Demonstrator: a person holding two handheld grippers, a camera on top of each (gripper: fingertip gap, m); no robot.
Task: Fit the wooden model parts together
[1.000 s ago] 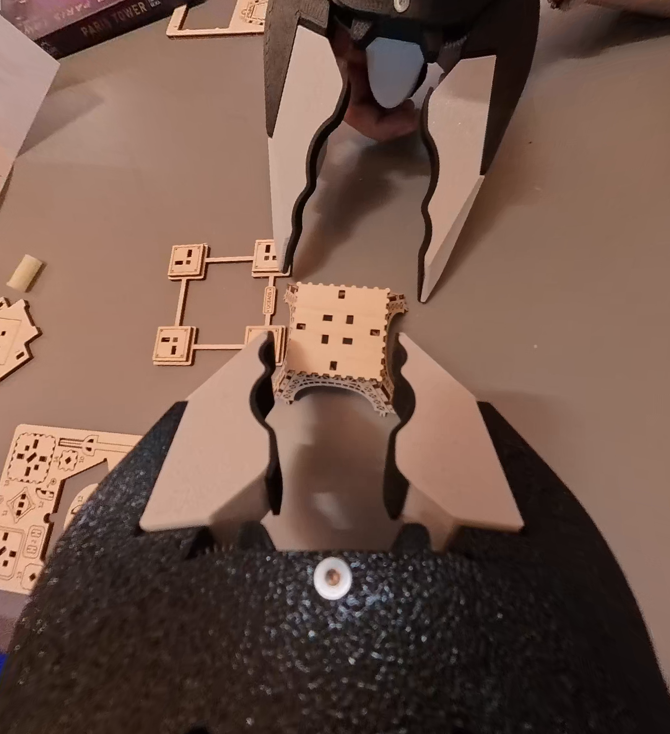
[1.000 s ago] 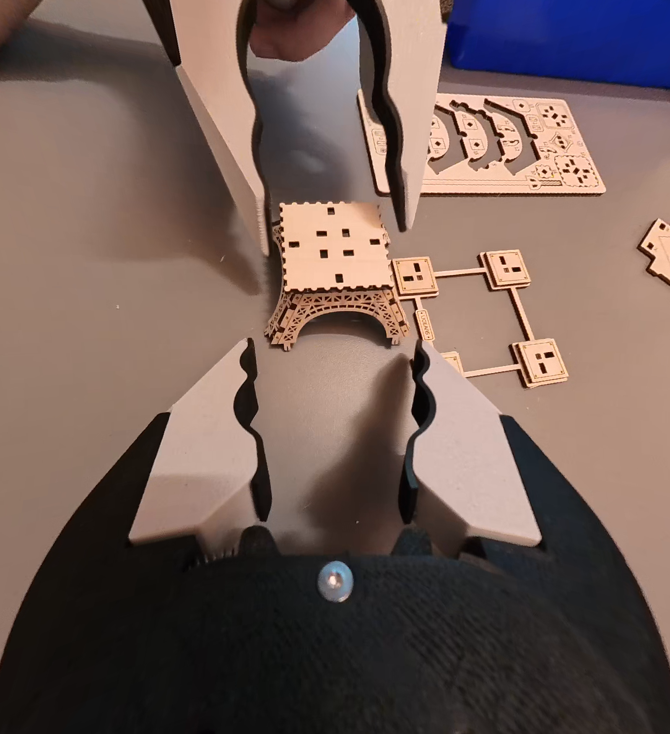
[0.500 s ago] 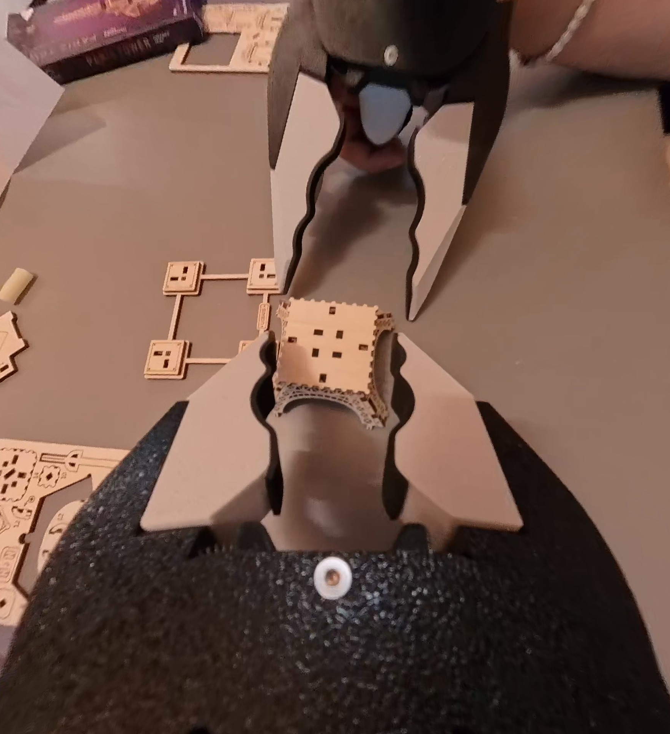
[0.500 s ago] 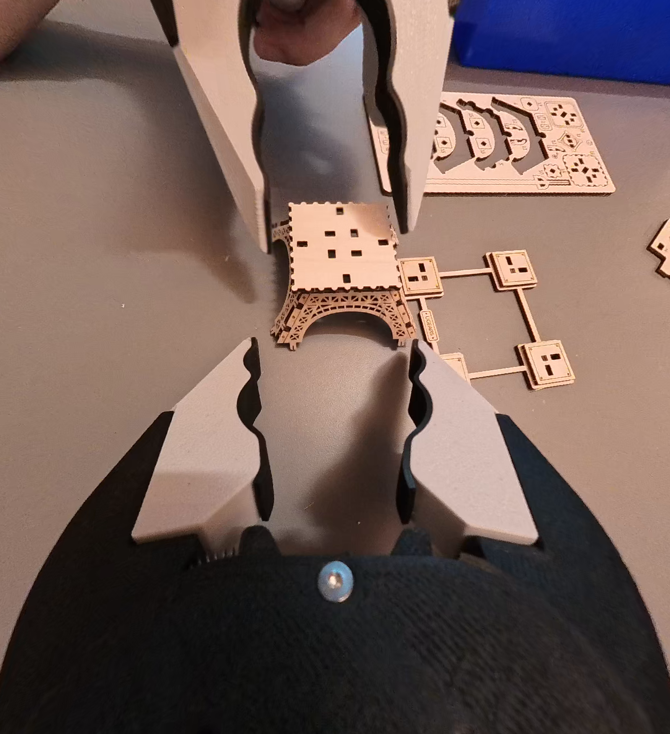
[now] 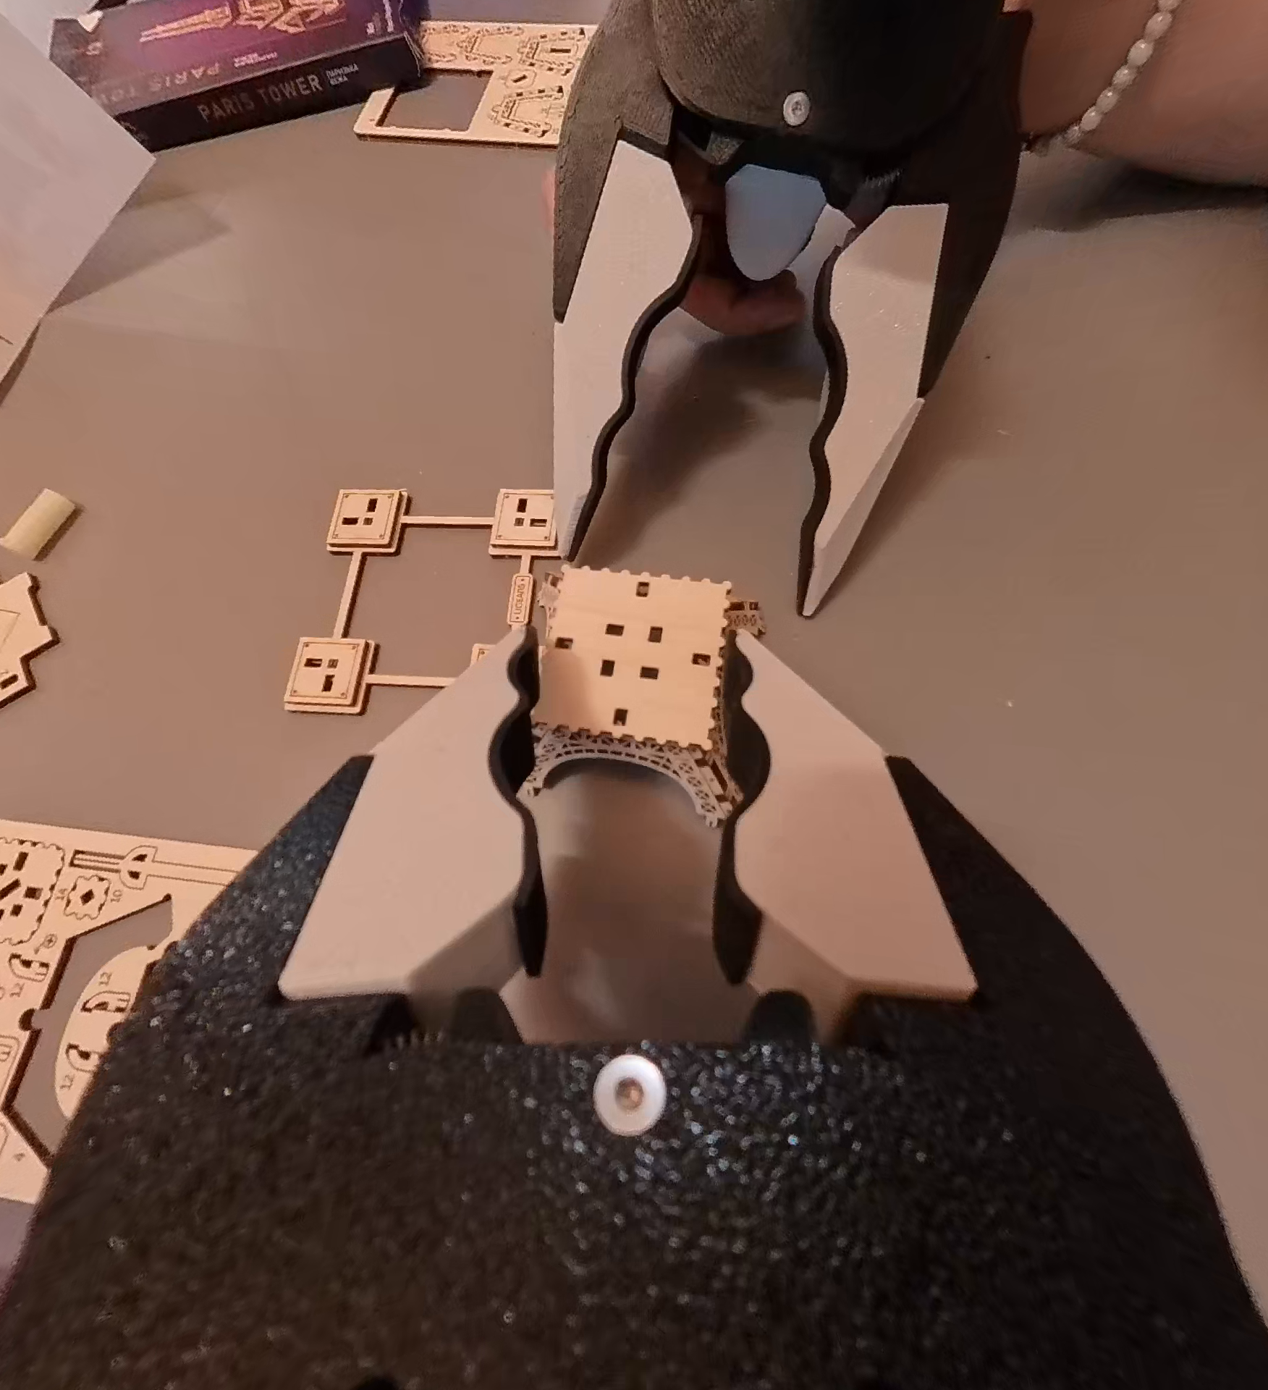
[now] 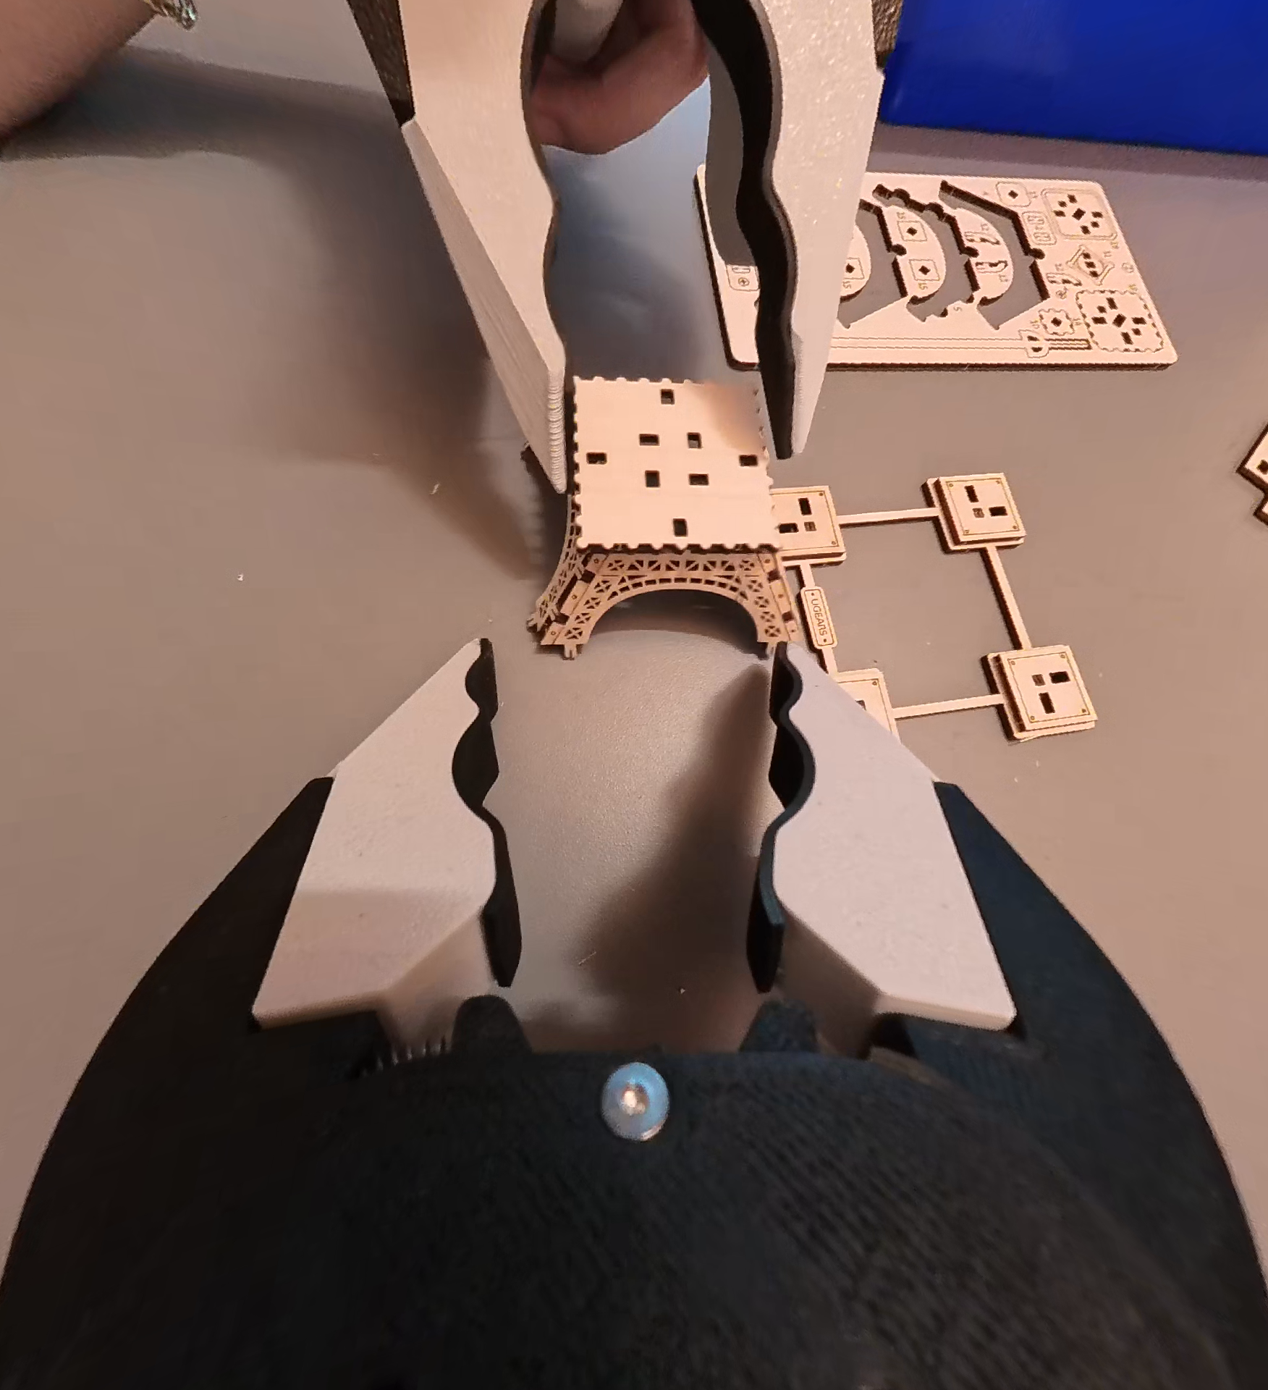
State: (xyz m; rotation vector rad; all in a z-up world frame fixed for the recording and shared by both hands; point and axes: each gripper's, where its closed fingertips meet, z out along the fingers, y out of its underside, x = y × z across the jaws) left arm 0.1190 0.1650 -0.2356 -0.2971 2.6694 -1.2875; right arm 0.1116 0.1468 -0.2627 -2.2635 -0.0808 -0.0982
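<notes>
Since a second ago the left gripper (image 5: 629,654) has pushed forward, so its fingers now flank the wooden tower base (image 5: 635,669) instead of sitting just short of it. Its jaws stand on either side of the base's flat top; whether they press it or merely sit close I cannot tell. The base is pale laser-cut plywood: a square top with toothed edges and small rectangular slots, on four lattice legs joined by arches. It stands upright on the grey table (image 6: 165,451). The right gripper (image 6: 635,662) is wide open and empty, just short of the base's near arch. Right beside the base lies a square frame with four slotted corner pads (image 6: 992,587); beyond it, farther away, a punched-out parts sheet (image 6: 1029,286).
</notes>
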